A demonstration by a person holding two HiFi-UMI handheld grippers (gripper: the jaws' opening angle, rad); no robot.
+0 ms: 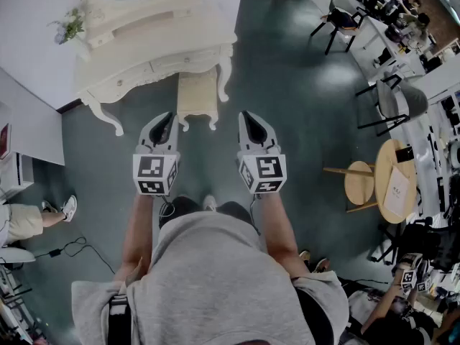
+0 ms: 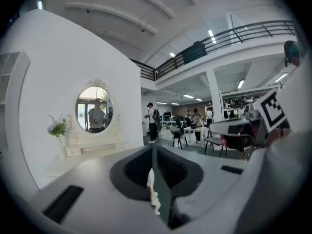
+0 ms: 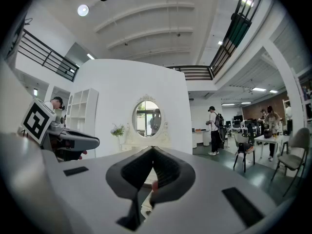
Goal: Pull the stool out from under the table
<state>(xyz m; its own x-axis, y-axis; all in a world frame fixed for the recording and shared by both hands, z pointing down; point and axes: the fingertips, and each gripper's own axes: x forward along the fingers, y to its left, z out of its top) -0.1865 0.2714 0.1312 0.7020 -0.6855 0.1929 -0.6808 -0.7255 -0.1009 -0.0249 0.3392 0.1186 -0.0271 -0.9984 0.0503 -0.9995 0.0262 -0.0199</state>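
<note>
Head view: left gripper and right gripper, jaws pressed together, empty, near stool.

The head camera looks steeply down, table at 12 o'clock, fairly near. Cameras on the left gripper and right gripper face roughly level, both seeing the mirror ahead.

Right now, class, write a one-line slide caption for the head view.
Left gripper and right gripper, both shut, face the cream stool at the dressing table.
</note>
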